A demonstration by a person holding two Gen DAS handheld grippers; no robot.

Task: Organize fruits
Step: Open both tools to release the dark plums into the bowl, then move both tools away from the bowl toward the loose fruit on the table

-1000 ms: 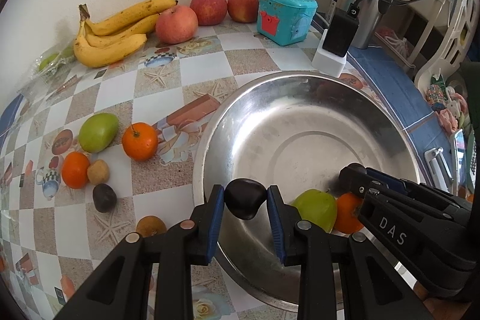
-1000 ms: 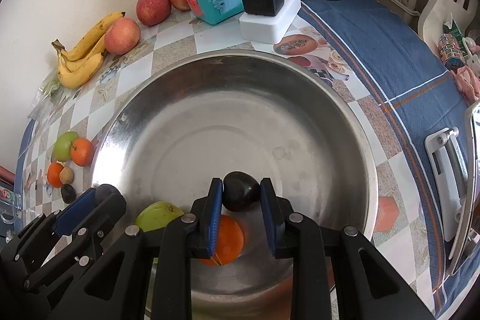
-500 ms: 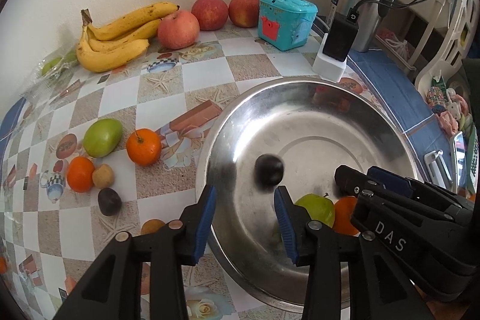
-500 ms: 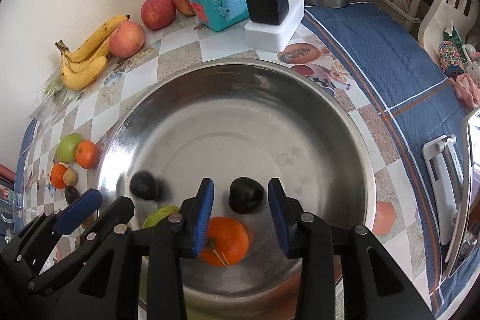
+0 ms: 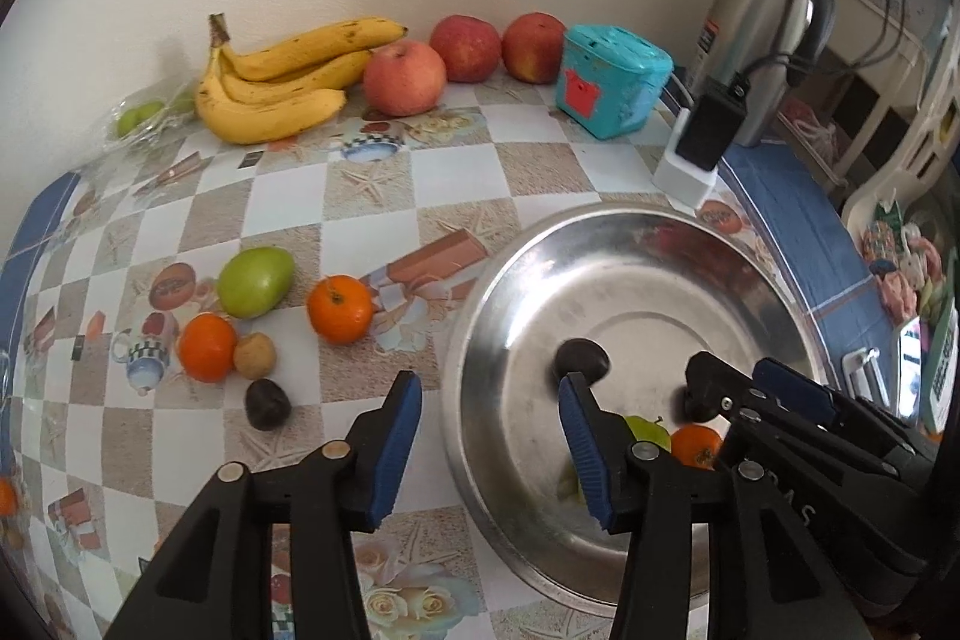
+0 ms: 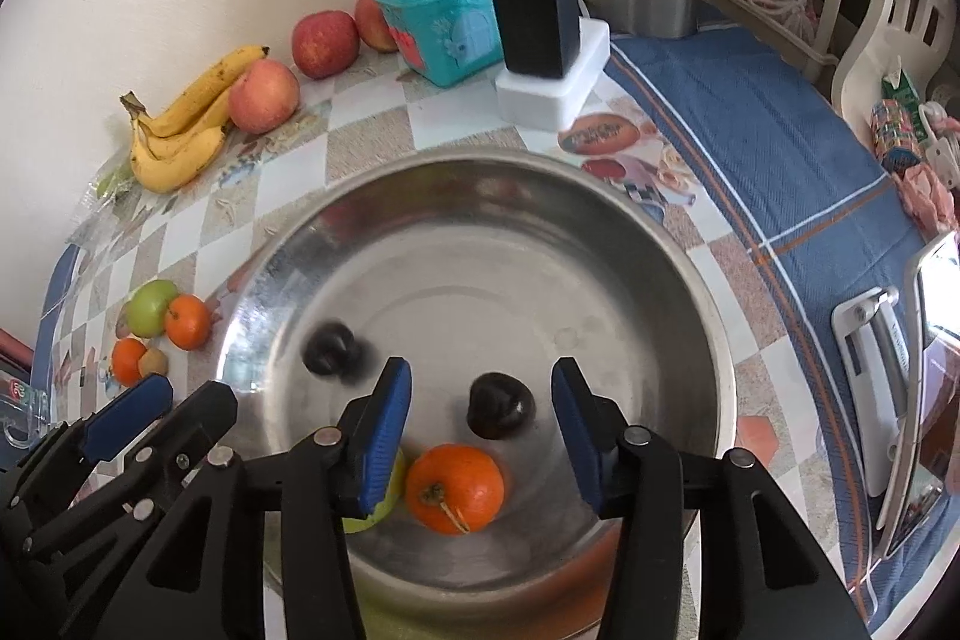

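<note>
**Fruit on tabletop and in steel bowl**

Landmark: steel bowl (image 6: 690, 280) on the checked tabletop (image 5: 372, 196).
- Left of bowl: green fruit (image 5: 255, 281), two oranges, one small brown fruit, one dark fruit (image 5: 267, 403).
- Left gripper (image 5: 489, 451): fingers part open, just been opening, nothing between them, over the bowl's left rim.
- In bowl: two dark fruits (image 6: 331, 347) (image 6: 499, 406), an orange (image 6: 454, 487), a green fruit.
- Right gripper (image 6: 480, 430): fingers part open, just been opening; a dark fruit lies between, untouched.
</note>
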